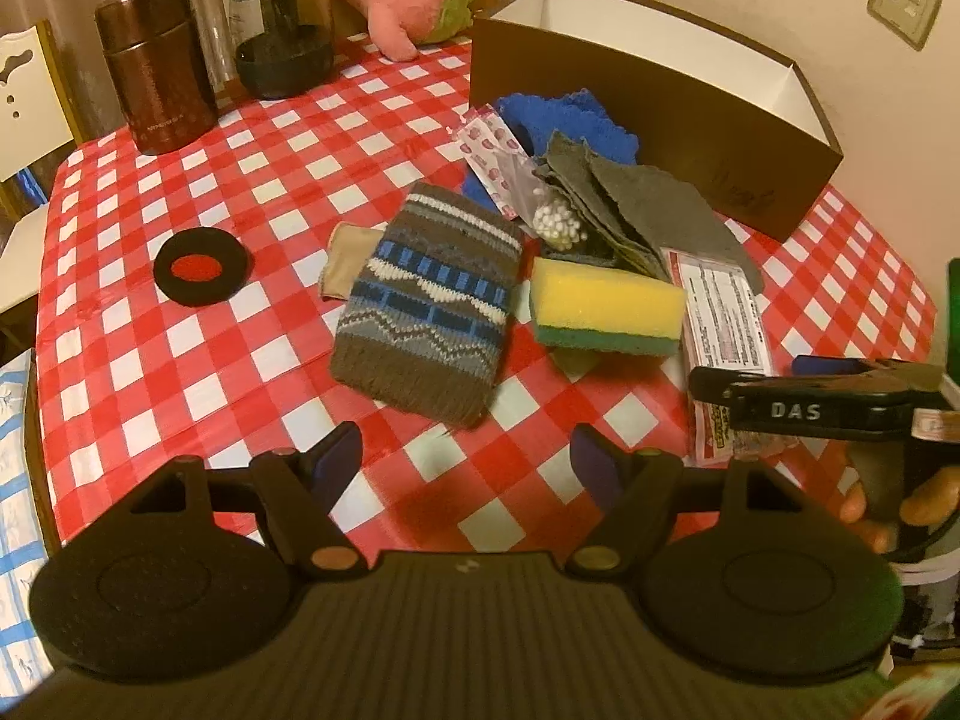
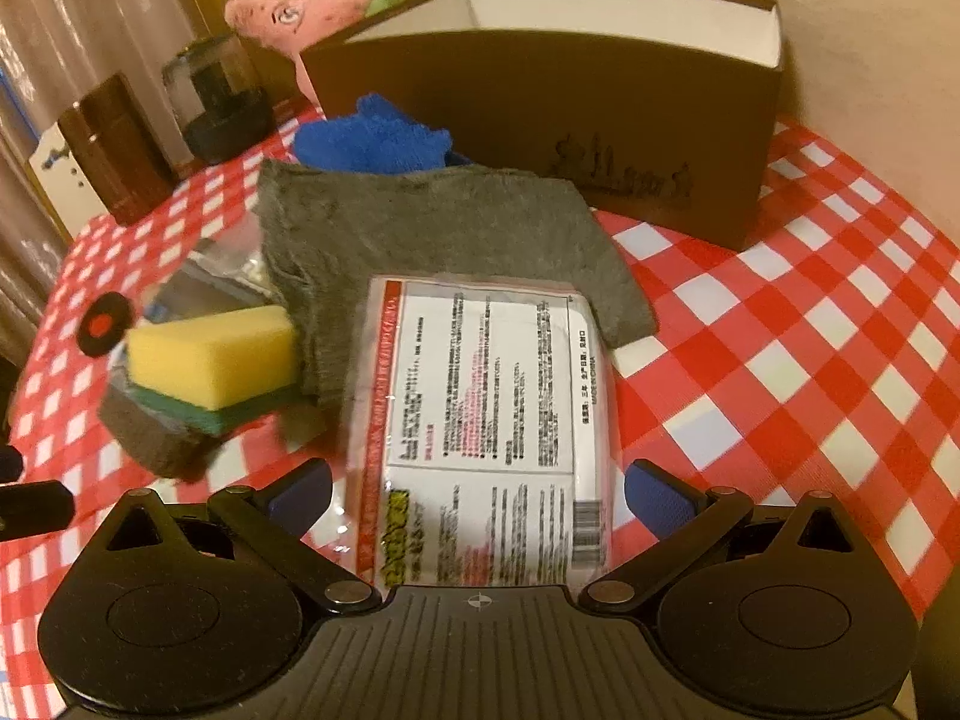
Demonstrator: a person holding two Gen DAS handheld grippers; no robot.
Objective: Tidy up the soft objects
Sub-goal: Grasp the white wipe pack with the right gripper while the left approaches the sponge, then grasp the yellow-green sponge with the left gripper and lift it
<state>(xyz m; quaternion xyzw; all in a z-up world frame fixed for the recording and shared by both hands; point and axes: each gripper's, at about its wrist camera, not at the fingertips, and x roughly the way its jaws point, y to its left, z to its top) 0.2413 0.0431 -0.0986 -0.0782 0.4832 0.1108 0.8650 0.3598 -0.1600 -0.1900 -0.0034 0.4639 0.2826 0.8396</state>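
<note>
Red-and-white checked tablecloth point(image 1: 180, 324) under everything. Left wrist view: left gripper point(image 1: 465, 462) hovering with jaws spread wide, holding nothing. Just ahead of the jaws, knitted sleeve point(image 1: 426, 300); ahead and right, yellow-green sponge point(image 1: 606, 309), grey cloth point(image 1: 636, 204), blue towel point(image 1: 564, 120) and brown box point(image 1: 654, 132). Far right, right gripper seen side-on.

Right wrist view: right gripper point(image 2: 477, 495) wide open, straddling the near end of a printed plastic packet point(image 2: 486, 408), pads not closed on it. Left of the jaws, sponge; beyond, grey cloth, blue towel, brown box.
</note>
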